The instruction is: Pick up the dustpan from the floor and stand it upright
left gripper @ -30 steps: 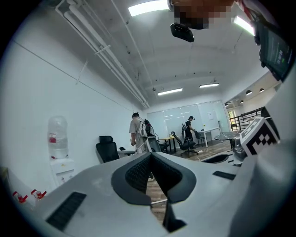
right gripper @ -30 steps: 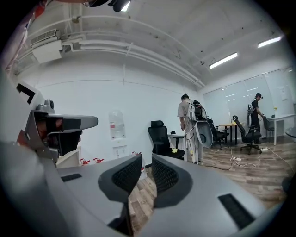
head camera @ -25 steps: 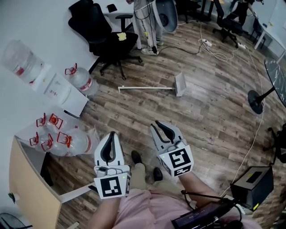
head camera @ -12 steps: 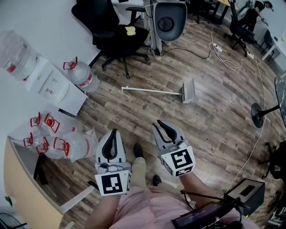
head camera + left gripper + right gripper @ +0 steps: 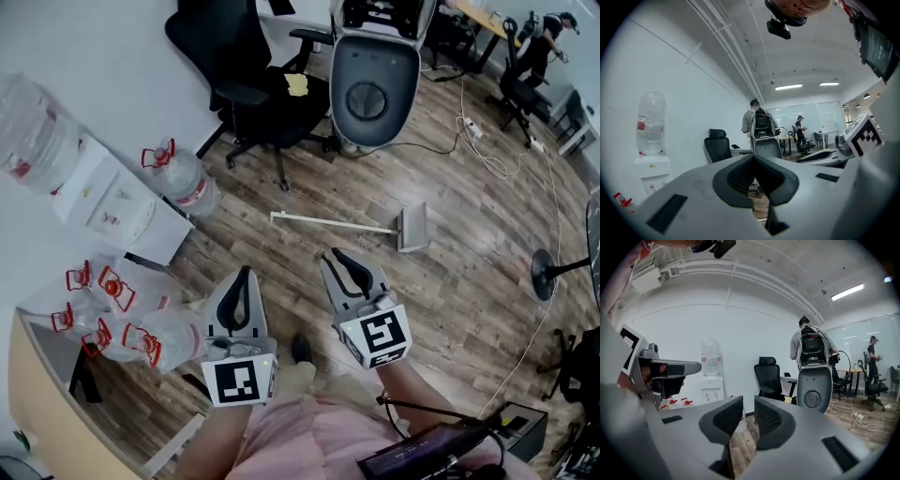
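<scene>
The dustpan [image 5: 412, 228] lies flat on the wooden floor, and its long white handle [image 5: 328, 223] points left. It is in the head view only, ahead of both grippers. My left gripper [image 5: 244, 275] hangs in the air well short of the handle's left end; its jaws touch at the tips and hold nothing [image 5: 753, 157]. Just short of the handle's middle, my right gripper [image 5: 339, 255] is also off the floor. A narrow gap shows between its pads, with nothing in it [image 5: 749, 401].
Black office chairs [image 5: 253, 84] and a grey chair back [image 5: 375, 89] stand beyond the dustpan. Water bottles [image 5: 178, 173], a white dispenser [image 5: 103, 192] and several more bottles [image 5: 103, 309] line the left wall. A fan base [image 5: 544, 272] and cables [image 5: 497, 159] lie to the right.
The head view has advanced toward the dustpan, which now sits lower, farther right and closer to the grippers. Both grippers keep the same pose and jaw state.
</scene>
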Action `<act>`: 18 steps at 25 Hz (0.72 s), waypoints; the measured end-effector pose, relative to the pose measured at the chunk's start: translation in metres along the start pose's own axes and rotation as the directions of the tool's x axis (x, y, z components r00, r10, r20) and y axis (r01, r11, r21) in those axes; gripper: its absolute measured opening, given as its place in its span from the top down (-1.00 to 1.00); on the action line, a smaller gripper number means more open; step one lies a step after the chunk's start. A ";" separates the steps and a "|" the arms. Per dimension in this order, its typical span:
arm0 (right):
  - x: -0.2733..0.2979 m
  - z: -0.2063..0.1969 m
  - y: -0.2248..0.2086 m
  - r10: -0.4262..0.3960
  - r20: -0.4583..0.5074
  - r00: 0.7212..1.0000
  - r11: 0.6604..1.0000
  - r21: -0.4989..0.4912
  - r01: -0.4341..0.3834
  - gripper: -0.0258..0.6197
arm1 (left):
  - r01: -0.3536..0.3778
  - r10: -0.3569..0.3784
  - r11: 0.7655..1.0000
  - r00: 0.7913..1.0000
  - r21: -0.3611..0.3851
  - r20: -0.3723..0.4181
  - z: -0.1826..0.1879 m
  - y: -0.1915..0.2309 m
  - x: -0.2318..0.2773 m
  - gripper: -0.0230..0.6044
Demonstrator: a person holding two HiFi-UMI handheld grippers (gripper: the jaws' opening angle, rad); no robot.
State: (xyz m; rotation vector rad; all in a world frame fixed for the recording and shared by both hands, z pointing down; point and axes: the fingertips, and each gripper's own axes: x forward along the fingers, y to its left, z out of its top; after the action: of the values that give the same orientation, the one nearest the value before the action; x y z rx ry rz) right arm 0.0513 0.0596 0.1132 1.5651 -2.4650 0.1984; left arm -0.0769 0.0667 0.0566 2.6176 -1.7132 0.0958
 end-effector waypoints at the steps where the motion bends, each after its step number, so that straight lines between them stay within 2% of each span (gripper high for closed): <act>1: 0.007 0.005 -0.002 -0.004 0.006 1.000 1.000 -0.006 0.004 0.69 | 0.001 -0.001 1.000 1.000 0.020 0.012 0.003 0.006 0.005 0.90; 3: 0.017 0.015 -0.005 -0.012 0.017 1.000 1.000 -0.014 0.013 0.69 | 0.001 -0.002 0.999 1.000 0.042 0.028 0.008 0.017 0.013 0.90; 9: 0.040 0.030 -0.020 -0.023 0.036 0.999 0.999 -0.037 0.024 0.68 | -0.013 0.010 0.999 0.998 0.043 0.057 0.020 0.035 0.038 0.90; 12: 0.053 0.031 -0.029 -0.015 0.032 0.999 0.999 -0.040 0.017 0.68 | -0.030 0.029 0.999 0.999 0.018 0.046 0.018 0.042 0.051 0.90; 18: 0.093 0.022 -0.056 0.024 -0.003 1.000 0.999 -0.044 -0.024 0.68 | -0.041 0.039 0.998 0.999 0.042 0.035 0.005 0.046 0.091 0.90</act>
State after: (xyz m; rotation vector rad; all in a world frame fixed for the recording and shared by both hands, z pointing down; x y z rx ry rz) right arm 0.0614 -0.0504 0.1155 1.5172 -2.4701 0.1487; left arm -0.0821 -0.0355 0.0556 2.6305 -1.7951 0.0892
